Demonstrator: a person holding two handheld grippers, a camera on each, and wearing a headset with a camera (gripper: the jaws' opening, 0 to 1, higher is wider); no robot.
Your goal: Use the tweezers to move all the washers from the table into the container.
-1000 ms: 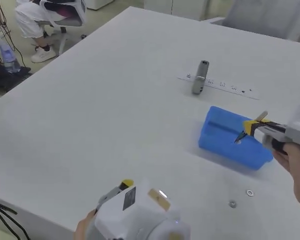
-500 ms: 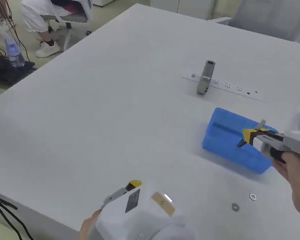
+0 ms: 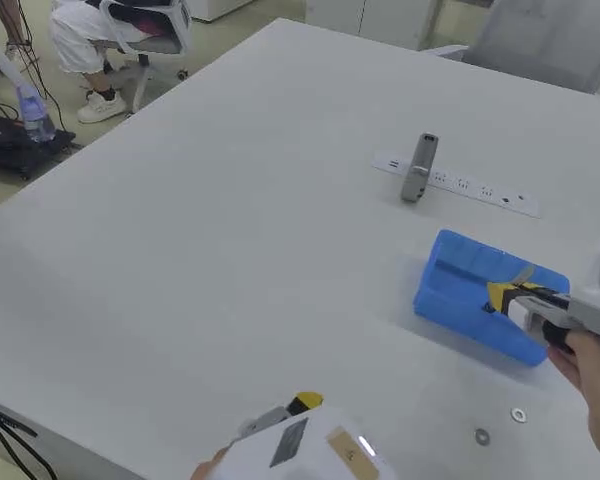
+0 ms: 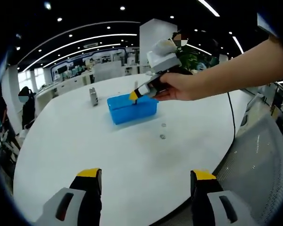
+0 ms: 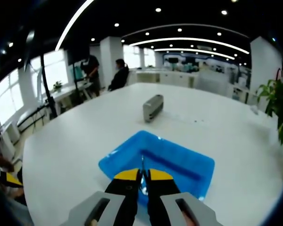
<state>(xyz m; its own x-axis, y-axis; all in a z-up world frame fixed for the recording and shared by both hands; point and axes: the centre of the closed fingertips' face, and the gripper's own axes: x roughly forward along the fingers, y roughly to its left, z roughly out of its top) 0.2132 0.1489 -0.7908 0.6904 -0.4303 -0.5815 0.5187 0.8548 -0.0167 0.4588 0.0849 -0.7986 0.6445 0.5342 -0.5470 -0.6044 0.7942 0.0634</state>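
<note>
Two washers are lying on the bare white table [image 3: 230,250], the nearer washer [image 3: 482,436] just beside the farther washer [image 3: 519,414], both apart from the one blue container [image 3: 458,305] and on the person's side of it. In the left gripper view the same pair is showing as two small rings in front of the container's long wall. The right gripper [image 5: 142,175] is hovering over the container with its two yellow-tipped jaws pressed together on the single pair of tweezers [image 5: 142,162], whose thin tips are pointing down into the blue tray. The tray's floor is reading as plain blue in the right gripper view, and whether any washer is lying inside cannot be told; nor can it be told whether the tweezer tips are pinching anything. A hand [image 3: 595,370] is wrapping around that gripper at the right edge of the head view. The left gripper [image 4: 144,173] is hanging low at the near edge of the table, well apart from the container, its two jaws spread wide with nothing between them. Beyond the container one grey metal block [image 3: 418,168] is lying across one strip of sockets [image 3: 480,190] set into the tabletop.
</note>
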